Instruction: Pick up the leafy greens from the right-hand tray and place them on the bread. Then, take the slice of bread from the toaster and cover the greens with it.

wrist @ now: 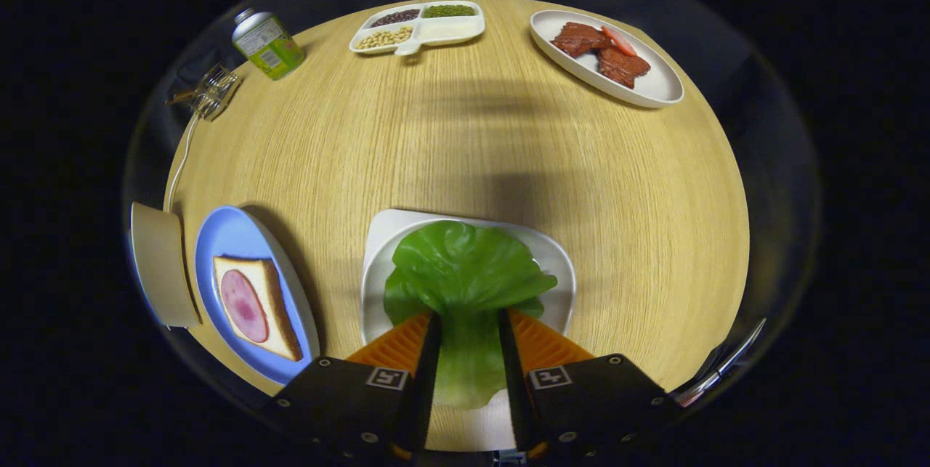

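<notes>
Your gripper (468, 318) has its two orange fingers closed in narrow on the stem end of the leafy greens (465, 264), one pad on each side, so it looks like you are holding the leaf by its lower part. The leaf spreads out ahead of the fingers over the white tray (378, 234); whether it has come clear of the tray you cannot tell from here.

The grip is on a thin, floppy stalk, so a quick swing could let the leaf slide out or fold over on itself. The broad far half may drag on the tray rim if you move sideways before you rise.

Just to the left sits the blue plate (232, 234) with the bread (276, 307) and a round of ham (243, 305) on it. The toaster (161, 264) stands touching the plate's far side, so an overshoot would bump it. Come in from above, since the gap between tray and plate is slim.

Beyond the tray the table (465, 126) lies open. At its far edge stand a can (267, 44), a divided dish of beans (418, 25) and a plate of meat (607, 53), all well apart from your path.
</notes>
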